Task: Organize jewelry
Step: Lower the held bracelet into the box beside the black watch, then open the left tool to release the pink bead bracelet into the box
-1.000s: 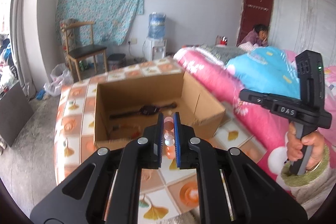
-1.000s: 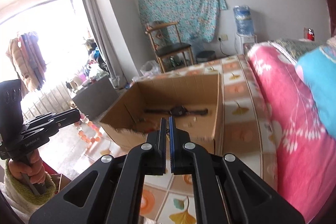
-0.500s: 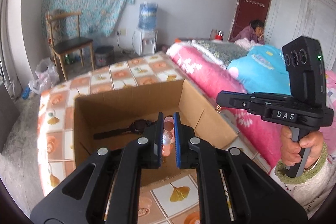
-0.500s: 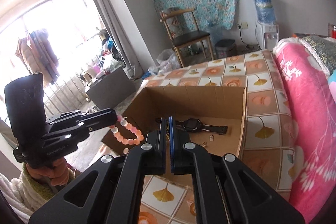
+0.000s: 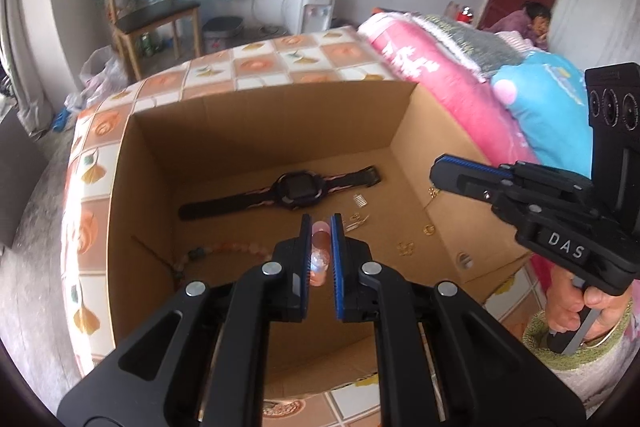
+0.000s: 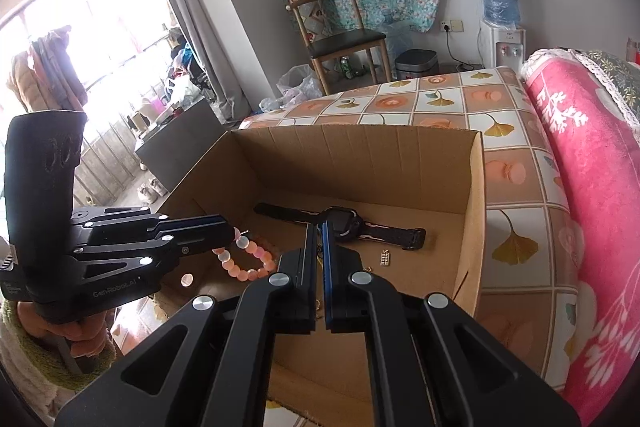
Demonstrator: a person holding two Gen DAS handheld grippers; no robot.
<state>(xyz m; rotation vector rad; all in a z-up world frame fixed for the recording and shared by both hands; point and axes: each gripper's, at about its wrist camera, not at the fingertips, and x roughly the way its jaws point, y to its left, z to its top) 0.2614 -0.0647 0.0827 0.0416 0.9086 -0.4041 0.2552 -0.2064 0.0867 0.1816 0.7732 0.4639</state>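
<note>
Left gripper clenched on pink bead bracelet above cardboard box — right gripper clamped together, empty, alongside.

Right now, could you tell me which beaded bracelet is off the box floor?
The pink bracelet pinched in the left gripper; the other bracelet lies inside the box.

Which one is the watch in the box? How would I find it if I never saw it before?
Find the big open cardboard box sitting on the flowery tiled bed cover. On its floor, toward the back wall, lies the watch, stretched out flat. It is the only black thing there with a square face and long strap; its neighbours are tiny gold trinkets and a pale bead string.
</note>
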